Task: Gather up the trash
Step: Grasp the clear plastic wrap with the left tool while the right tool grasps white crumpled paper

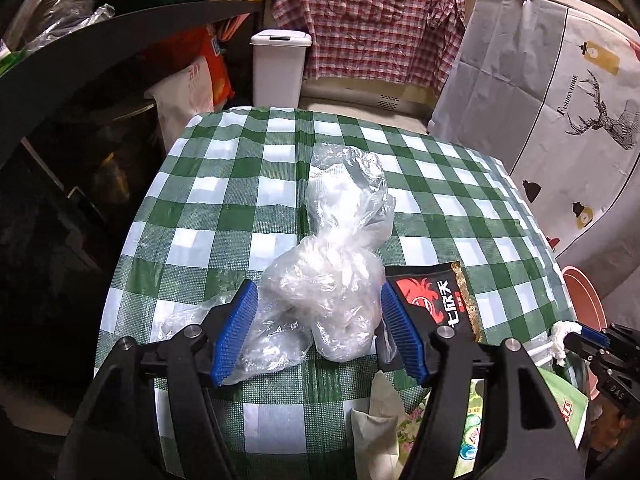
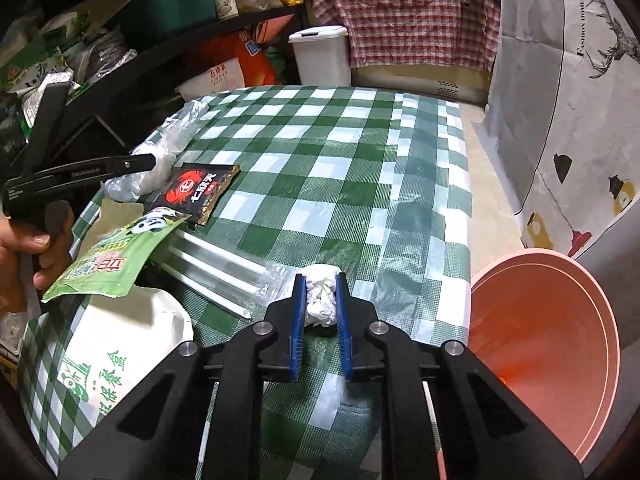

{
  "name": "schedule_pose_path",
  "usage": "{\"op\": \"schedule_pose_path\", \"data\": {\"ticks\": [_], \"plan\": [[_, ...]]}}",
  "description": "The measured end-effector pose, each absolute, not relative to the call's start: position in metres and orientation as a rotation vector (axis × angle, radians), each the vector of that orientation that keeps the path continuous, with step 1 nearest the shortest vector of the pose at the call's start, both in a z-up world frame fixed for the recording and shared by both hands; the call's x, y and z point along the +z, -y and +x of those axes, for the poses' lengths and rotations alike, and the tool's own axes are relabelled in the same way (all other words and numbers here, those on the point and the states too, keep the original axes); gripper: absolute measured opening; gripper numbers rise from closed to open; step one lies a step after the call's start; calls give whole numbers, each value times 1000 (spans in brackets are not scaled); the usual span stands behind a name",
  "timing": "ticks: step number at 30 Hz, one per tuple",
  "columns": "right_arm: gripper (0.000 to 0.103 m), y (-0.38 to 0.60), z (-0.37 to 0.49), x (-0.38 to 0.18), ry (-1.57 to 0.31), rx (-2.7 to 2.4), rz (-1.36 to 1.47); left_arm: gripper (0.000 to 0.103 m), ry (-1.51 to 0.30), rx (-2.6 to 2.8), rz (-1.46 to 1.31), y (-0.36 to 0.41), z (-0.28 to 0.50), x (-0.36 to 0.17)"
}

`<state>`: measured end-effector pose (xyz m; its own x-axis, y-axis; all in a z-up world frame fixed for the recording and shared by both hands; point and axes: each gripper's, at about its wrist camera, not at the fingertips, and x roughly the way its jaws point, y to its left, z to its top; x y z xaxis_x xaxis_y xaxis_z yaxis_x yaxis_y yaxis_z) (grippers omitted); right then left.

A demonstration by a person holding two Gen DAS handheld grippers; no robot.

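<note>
Right gripper (image 2: 321, 294) closed down on a crumpled white tissue wad (image 2: 320, 300), blue pads pressing both its sides; wad sits low over the checkered desk (image 2: 320, 152), whether lifted or resting cannot be told. Just right of this gripper, off the desk edge, a pink bin (image 2: 560, 344) stands with its mouth toward the camera; only its bare orange-pink inner wall shows. Left of the gripper: clear plastic sleeve with white straws (image 2: 216, 268), then a white paper box with green print (image 2: 120, 344), a green panda snack packet (image 2: 116, 252) lying partly over it, and farther ahead-left a black snack packet with red crab logo (image 2: 200, 192). Left gripper (image 1: 316, 312) spread wide, jaws on either side of a crumpled clear plastic bag (image 1: 332, 280) lying on the desk; left pad touches the bag's film, right pad just beside it, nothing clamped. The black packet lies immediately right of that gripper's right finger. Beneath its right finger, a folded tissue (image 1: 376, 420). Well ahead of both, beyond the desk's far edge, a white lidded trash can (image 1: 278, 68), lid down, contents hidden. Behind it hangs a red plaid cloth (image 1: 368, 20).
</note>
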<state>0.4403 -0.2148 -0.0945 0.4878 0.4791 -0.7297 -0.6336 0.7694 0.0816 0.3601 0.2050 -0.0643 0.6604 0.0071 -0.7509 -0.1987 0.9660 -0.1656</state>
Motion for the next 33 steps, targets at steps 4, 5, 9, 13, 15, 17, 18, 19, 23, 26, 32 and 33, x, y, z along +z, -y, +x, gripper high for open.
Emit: {"op": "schedule_pose_path", "data": {"ticks": [4,5,9,13,15,17,18,19,23,26,32,33], "plan": [[15,218,439,-90,-802,680,-194,51,-848,116,-240,-204,362,-64],[15,219,439,-89,-798,680,-191,48,-852,121,-237,-202,361,-63],[15,222,435,-82,-779,684,-174,36,-858,123,-245,-201,360,-60],[15,227,433,-75,-755,678,-164,30,-842,132,-245,-200,355,-51],[15,231,432,-71,-743,670,-156,28,-832,137,-250,-200,352,-47],[15,234,431,-68,-734,662,-150,27,-824,140,-249,-199,349,-43],[15,237,430,-67,-726,655,-148,27,-820,141,-248,-197,348,-41],[15,239,430,-65,-720,650,-146,27,-814,142,-247,-196,346,-38],[15,249,425,-56,-689,630,-136,27,-789,146,-251,-189,338,-24],[15,260,418,-46,-666,615,-119,27,-765,141,-250,-179,328,-12],[15,277,406,-30,-628,588,-92,27,-720,111,-243,-157,309,10],[15,280,405,-29,-622,585,-89,27,-714,107,-242,-154,307,13]]}}
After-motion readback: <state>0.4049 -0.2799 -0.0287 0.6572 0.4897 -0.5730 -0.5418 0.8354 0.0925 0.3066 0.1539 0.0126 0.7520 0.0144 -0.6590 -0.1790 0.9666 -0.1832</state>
